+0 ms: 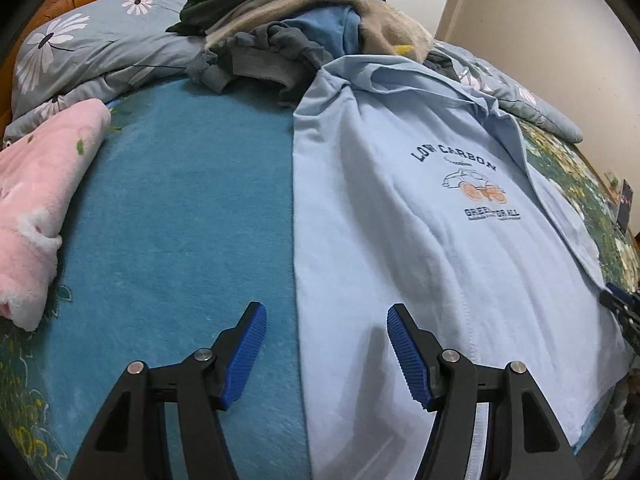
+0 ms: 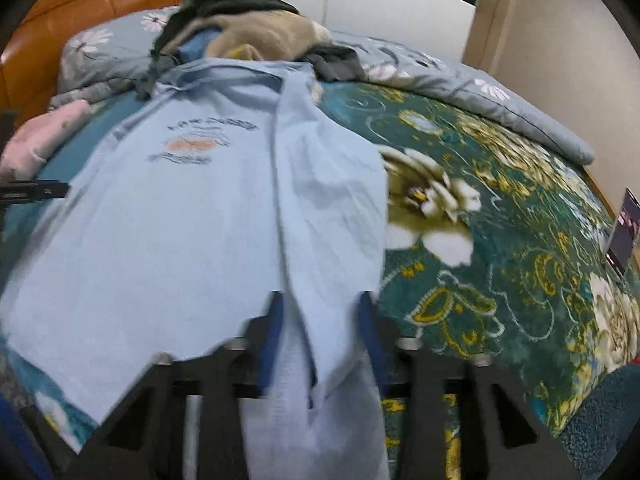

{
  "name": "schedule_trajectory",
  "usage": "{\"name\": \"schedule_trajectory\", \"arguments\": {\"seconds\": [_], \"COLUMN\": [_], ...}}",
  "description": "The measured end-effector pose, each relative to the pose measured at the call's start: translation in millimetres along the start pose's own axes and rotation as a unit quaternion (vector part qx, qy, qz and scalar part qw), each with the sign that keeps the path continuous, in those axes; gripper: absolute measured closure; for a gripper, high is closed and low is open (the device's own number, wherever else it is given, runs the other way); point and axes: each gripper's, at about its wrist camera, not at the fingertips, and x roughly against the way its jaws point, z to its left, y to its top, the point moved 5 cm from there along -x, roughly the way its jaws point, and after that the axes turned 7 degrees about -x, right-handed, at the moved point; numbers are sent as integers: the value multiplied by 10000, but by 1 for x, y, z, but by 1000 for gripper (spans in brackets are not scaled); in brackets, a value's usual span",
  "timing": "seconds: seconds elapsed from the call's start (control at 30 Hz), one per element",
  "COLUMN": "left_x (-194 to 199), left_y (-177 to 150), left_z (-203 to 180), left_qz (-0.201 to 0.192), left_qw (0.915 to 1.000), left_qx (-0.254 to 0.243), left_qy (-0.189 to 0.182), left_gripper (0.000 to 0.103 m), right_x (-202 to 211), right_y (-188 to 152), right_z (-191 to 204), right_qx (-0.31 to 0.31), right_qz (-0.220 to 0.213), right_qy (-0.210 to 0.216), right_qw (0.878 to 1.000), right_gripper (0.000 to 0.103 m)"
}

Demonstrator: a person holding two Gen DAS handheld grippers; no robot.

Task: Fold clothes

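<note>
A light blue T-shirt (image 1: 400,240) lies flat on a bed, printed side up, its chest lettering reading "LOW CARBON" above a small car drawing with orange wheels. One side of the shirt is folded in over the body, forming a long lengthwise crease seen in the right wrist view. The shirt rests partly on a teal fleece blanket (image 1: 180,208) and partly on a dark green floral bedspread (image 2: 500,240).

The left gripper (image 1: 326,354) hangs over the shirt's straight side edge with its 2 blue ribbed pads spread apart — one pad above the teal blanket, the other above the shirt, neither pressing cloth. The right gripper (image 2: 320,332) sits at the shirt's hem end, at the folded-in side, with a hanging flap of the blue cloth between its 2 fingers; the view is blurred, and a gap shows on either side of the cloth — whether the pads pinch it cannot be told.

Beyond the shirt's collar rises a heap of unfolded clothes (image 1: 288,24) in dark green, beige, grey and blue. Beside that heap, away from the shirt, lie pillows in grey-blue daisy-print covers (image 1: 100,44), and a pink plush blanket (image 1: 44,208) sits folded across the teal fleece from the shirt. An orange-brown headboard (image 2: 80,12) stands behind the pillows.
</note>
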Motion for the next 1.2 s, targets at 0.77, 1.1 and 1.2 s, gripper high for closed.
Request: {"name": "schedule_trajectory", "arguments": {"seconds": [0.77,1.1,1.2], "left_x": [-4,-10,-11], "left_y": [11,7,5], "left_z": [20,11,7], "left_qz": [-5,89,102], "left_qw": [9995,9999,9999], "left_qx": [297,66,-28], "left_qy": [55,2,110], "left_gripper": [36,47,61], "right_x": [-15,-40,-24], "right_y": [179,175,181], "right_z": [-211,-179,-151], "right_qx": [-1838,-1431,-1000], "right_qz": [-495,-172,-350], "right_qy": [-1757,-1953,-1967], "right_qw": [9659,9701,9747], "right_gripper": [102,102,102]}}
